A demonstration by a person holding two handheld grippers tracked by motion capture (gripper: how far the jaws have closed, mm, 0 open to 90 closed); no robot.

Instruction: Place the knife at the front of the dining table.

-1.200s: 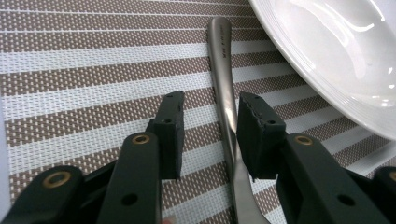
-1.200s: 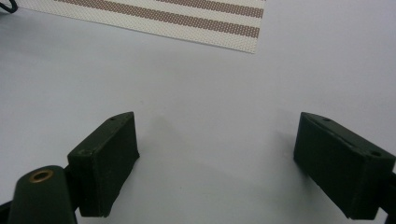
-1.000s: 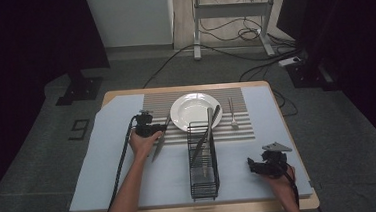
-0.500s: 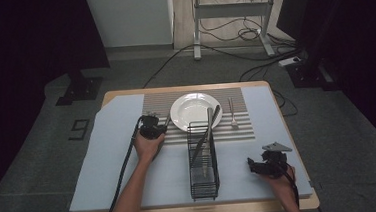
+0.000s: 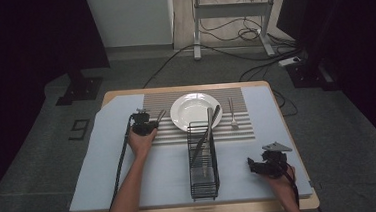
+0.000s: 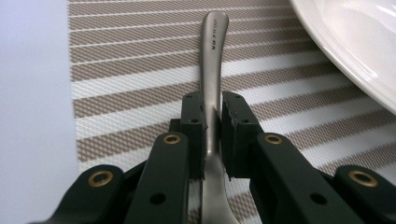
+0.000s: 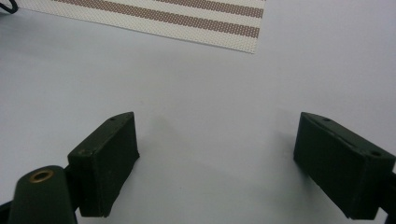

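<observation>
A metal utensil handle point(image 6: 212, 70) is clamped between the closed jaws of the left gripper point(image 6: 212, 135) over the striped placemat point(image 6: 130, 88), just left of the white plate point(image 6: 355, 42). The right gripper point(image 7: 219, 154) is held with its jaws spread wide and empty above the pale blue table cover point(image 7: 210, 88). A black wire rack point(image 5: 203, 160) holding utensils is seen between the two grippers, and a fork point(image 5: 232, 114) is laid right of the plate.

On the desk point(image 5: 298, 201) a placemat point(image 5: 242, 127) lies at the back with a plate point(image 5: 188, 108) at its middle. A fork point(image 5: 232, 114) lies right of the plate. A wire rack point(image 5: 203, 170) stands before the plate, utensils point(image 5: 208, 127) leaning in it.
</observation>
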